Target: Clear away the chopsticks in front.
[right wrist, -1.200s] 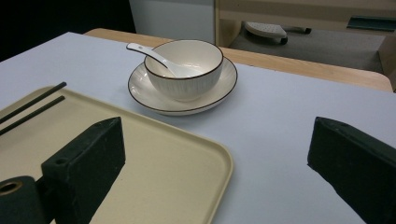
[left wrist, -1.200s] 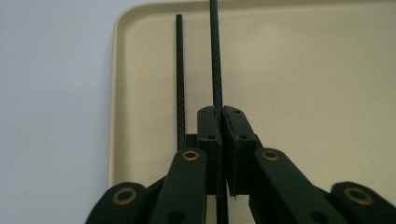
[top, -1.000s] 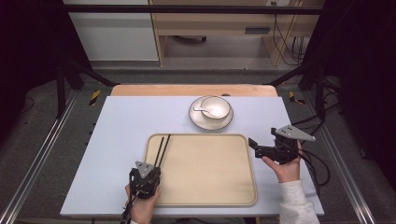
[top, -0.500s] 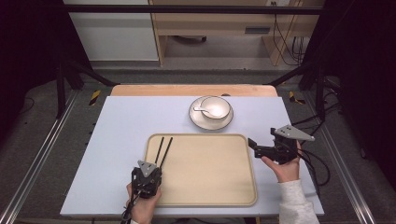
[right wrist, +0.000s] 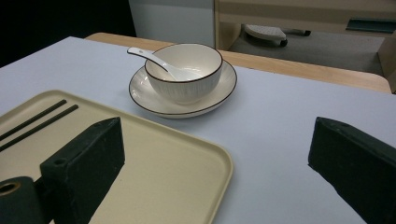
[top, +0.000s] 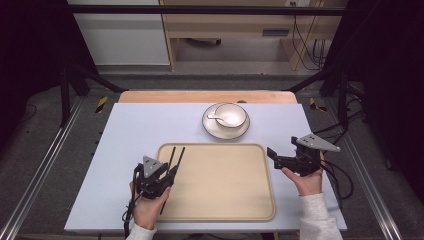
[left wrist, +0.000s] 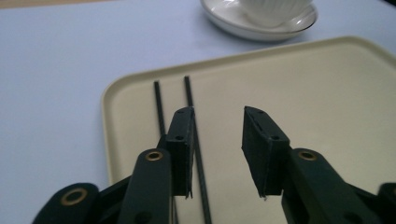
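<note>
Your left gripper [left wrist: 217, 154] has just been opening, jaws part open w/ nothing between; chopsticks [left wrist: 194, 140] lie on the tray's [top: 260, 200] left edge. Right gripper [right wrist: 219, 172] gapes wide, empty. Careless lift could nudge the sticks off.

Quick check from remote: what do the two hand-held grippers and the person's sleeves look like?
Both are black two-jaw tools with blocky black pads. The left gripper and right gripper each carry a grey three-cornered plate on top and trail a black cable. Brass-coloured rivets mark the jaw arms. The sleeves are light grey.
</note>
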Demonstrator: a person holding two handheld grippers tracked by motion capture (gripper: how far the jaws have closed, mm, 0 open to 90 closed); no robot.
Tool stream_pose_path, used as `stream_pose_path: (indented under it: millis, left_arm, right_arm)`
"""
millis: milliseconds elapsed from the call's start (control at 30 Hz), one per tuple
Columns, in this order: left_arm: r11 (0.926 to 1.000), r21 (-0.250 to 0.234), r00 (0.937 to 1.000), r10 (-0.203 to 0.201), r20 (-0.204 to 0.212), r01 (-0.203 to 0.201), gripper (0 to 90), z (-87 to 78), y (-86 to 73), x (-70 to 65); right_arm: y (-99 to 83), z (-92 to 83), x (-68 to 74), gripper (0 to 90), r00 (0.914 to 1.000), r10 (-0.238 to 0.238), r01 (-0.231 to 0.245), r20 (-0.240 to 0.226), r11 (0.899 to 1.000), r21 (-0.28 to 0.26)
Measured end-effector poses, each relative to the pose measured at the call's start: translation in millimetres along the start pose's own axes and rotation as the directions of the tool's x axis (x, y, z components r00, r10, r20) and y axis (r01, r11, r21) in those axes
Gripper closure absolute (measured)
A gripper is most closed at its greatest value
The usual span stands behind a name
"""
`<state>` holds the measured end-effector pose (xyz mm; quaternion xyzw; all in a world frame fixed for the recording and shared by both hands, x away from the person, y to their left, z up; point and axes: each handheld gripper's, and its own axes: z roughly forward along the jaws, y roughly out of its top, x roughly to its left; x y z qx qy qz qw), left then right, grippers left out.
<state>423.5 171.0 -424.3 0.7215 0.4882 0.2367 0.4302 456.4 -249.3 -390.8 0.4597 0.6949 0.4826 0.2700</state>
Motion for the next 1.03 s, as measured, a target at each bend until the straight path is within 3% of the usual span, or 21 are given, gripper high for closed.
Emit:
stream_pose_path:
  millis: [133,267,333,400,500,700,767,1033]
  left_arm:
    - [0.9994,-0.019,0.9983,0.029,0.050,-0.028,51.8,1.1,17.7,9.0]
    - [0.9955,-0.036,0.9959,0.088,0.019,-0.087,42.5,-1.9,34.3,21.9]
    - [0.9968,-0.044,0.9964,0.069,0.050,-0.067,37.5,-3.4,39.2,30.7]
    - [0.9965,-0.038,0.9959,0.077,0.047,-0.075,32.8,-5.2,41.0,38.5]
    - [0.9946,-0.033,0.9944,0.099,0.035,-0.098,26.9,-8.7,37.9,49.7]
    - [0.9976,-0.051,0.9973,0.049,0.054,-0.046,21.9,-12.8,17.6,76.5]
    - [0.9994,-0.023,0.9987,0.028,0.042,-0.027,21.1,-11.8,12.0,85.1]
    - [0.9986,-0.052,0.9999,-0.004,-0.014,0.004,13.1,-19.6,1.3,104.6]
  right_arm:
    - [0.9,-2.8,-1.9,3.8,1.0000,0.003,-0.003,-0.001,1.000,-0.009]
    - [1.4,-4.4,-3.2,3.7,1.0000,0.002,-0.002,0.002,1.000,-0.013]
    - [1.5,-4.5,-3.7,3.7,1.0000,0.003,-0.003,0.004,1.000,-0.014]
    - [1.5,-4.9,-4.2,3.7,1.0000,0.008,-0.007,0.005,1.000,-0.015]
    - [1.3,-5.8,-5.9,3.7,0.9999,0.012,-0.012,0.009,1.000,-0.016]
    - [0.0,-6.0,-9.0,3.8,0.9997,0.020,-0.020,0.014,1.000,-0.013]
    - [-1.1,-5.6,-10.9,3.9,0.9996,0.024,-0.024,0.013,1.000,-0.011]
    - [-3.7,-3.8,-11.4,3.8,0.9995,0.011,-0.011,0.030,1.000,0.006]
